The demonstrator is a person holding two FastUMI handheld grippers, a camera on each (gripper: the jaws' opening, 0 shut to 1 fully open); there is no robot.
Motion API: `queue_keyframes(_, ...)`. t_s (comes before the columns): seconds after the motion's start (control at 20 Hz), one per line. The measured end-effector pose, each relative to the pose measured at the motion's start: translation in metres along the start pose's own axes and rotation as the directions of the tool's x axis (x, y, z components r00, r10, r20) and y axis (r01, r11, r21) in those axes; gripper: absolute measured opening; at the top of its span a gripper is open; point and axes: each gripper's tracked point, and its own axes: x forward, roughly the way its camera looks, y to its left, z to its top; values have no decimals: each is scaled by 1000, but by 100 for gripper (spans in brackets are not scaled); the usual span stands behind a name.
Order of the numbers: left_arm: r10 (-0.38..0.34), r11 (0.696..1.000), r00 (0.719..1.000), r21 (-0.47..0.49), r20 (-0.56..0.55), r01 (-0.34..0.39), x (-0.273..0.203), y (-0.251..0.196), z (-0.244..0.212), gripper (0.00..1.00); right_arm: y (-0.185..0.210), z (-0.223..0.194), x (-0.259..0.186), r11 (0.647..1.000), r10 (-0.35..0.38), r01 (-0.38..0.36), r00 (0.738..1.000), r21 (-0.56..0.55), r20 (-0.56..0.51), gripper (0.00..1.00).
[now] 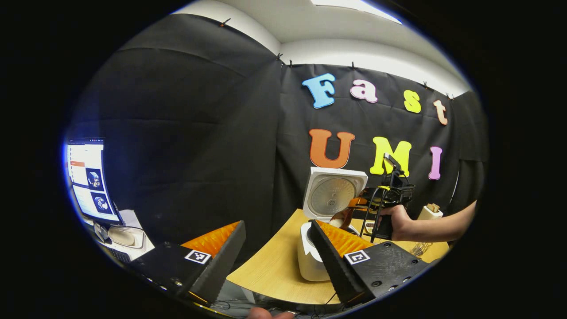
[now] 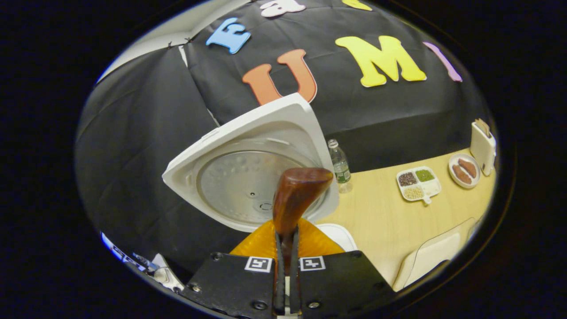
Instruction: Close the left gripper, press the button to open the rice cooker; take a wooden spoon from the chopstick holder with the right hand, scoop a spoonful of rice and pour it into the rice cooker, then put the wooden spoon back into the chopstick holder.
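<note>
The white rice cooker [image 1: 310, 261] stands open on the wooden table, its lid [image 1: 334, 195] raised upright. My left gripper [image 1: 274, 261] hangs open and holds nothing, near the table's left end in front of the cooker. My right gripper [image 2: 287, 230] is shut on the handle of the brown wooden spoon [image 2: 301, 186]. The spoon's bowl is just before the raised lid [image 2: 248, 177], over the cooker's rim [image 2: 339, 237]. A hand [image 1: 398, 221] holds that right gripper [image 1: 390, 195] beside the cooker. The white chopstick holder [image 2: 483, 144] stands at the table's far right.
A water bottle [image 2: 339, 161] stands behind the cooker. A divided dish of grains [image 2: 418, 182] and a plate with brown pieces [image 2: 464, 170] lie right of it. A monitor [image 1: 88, 181] sits off the table's left end. A pale object [image 2: 434, 257] lies at the table's near right edge.
</note>
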Motion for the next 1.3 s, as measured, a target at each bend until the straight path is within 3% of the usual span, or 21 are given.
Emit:
queue_keyframes(0.3,-20,1000,1000,-1,-4,20,0,-2,-3,94,19,5,-9,974,4,-1,1000,-229,12,9)
queue_keyframes(0.75,-48,999,999,-12,3,48,4,-13,-2,94,52,5,-31,823,74,-24,995,-567,65,9)
queue_keyframes(1.0,-49,999,999,-11,5,50,3,-16,-2,94,57,5,-38,777,92,-16,992,-629,88,9)
queue_keyframes(1.3,-57,998,998,-6,8,57,-1,-23,0,94,55,7,-44,793,92,-15,991,-608,96,10)
